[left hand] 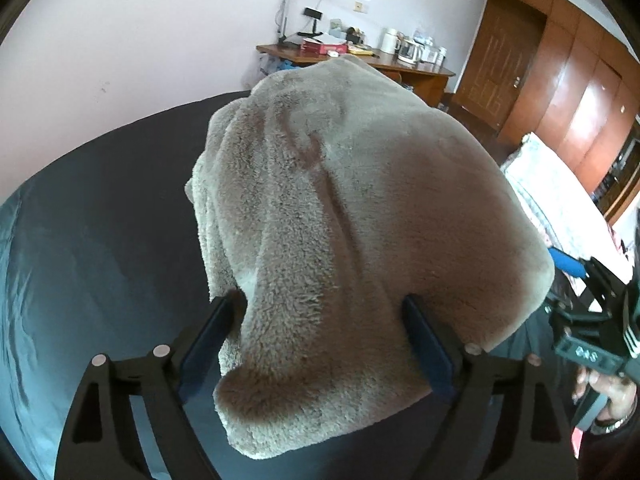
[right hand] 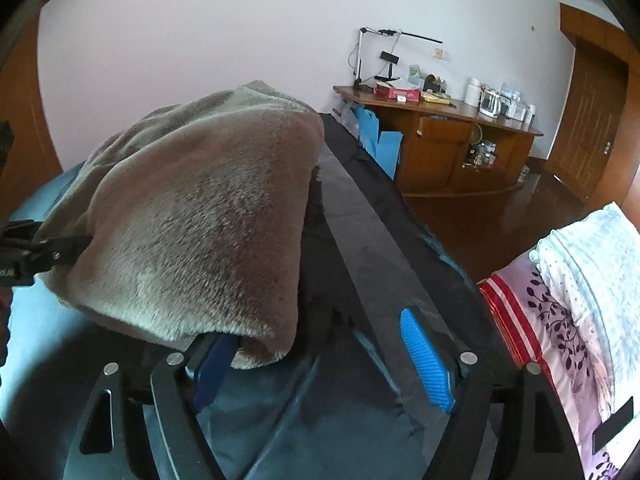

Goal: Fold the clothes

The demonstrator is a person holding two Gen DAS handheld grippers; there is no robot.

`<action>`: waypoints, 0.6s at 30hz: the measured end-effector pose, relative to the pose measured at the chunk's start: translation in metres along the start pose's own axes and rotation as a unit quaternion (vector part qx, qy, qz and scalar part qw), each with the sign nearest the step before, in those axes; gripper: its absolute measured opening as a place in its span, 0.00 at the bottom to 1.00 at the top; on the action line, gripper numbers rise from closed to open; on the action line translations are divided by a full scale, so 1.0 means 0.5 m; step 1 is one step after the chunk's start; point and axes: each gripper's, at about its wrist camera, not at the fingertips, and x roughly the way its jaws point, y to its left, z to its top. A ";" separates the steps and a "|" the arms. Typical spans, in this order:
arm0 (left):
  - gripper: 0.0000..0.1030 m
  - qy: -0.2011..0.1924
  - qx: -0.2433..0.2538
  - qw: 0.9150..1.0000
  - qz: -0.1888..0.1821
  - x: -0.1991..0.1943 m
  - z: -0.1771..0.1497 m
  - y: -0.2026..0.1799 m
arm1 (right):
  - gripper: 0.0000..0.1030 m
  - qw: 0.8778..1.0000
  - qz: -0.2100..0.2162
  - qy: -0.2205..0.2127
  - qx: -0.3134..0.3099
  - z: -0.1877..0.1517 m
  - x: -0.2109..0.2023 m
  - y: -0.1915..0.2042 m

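garment: fluffy beige-brown fleece garment (left hand: 344,216), lifted off the dark bed cover (left hand: 100,200), hanging bunched between both tongs
left tongs (left hand: 320,320): jaws spread wide, fleece draped over and between them; looks like carrying on the fingers, not a pinch, though the tips are buried, so cannot tell for sure
right tongs (right hand: 320,344): released, jaws wide apart; left finger (right hand: 216,356) tucked under the fleece hem, blue-padded right finger (right hand: 424,360) bare, touching no cloth
why held so: probably raised to let the fleece hang and straighten before laying it flat for a fold; support at two edges keeps it spread
step judged: early, no neat fold visible yet
surroundings: wooden desk (right hand: 440,128) with lamp, kettle and boxes by the wall; wooden wardrobe (left hand: 580,92); patterned quilt (right hand: 560,288) piled at right
in the way: bed cover wrinkled under the drop spot; quilt near the right tongs could snag a wide swing
risk: loose drape may slide off open jaws
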 end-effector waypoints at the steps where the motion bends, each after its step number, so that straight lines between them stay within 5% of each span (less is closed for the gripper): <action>1: 0.86 -0.005 -0.002 1.000 0.001 -0.004 -0.002 0.001 | 0.78 1.000 0.001 -0.005 -0.003 -0.003 -0.013 0.004; 10: 0.87 -0.023 -0.016 1.000 -0.007 -0.095 -0.056 -0.002 | 0.80 0.994 0.046 -0.094 0.004 0.013 -0.151 0.032; 18: 0.88 -0.020 -0.049 0.999 -0.008 -0.125 -0.133 0.028 | 0.80 0.993 0.055 -0.100 -0.034 0.081 -0.100 0.132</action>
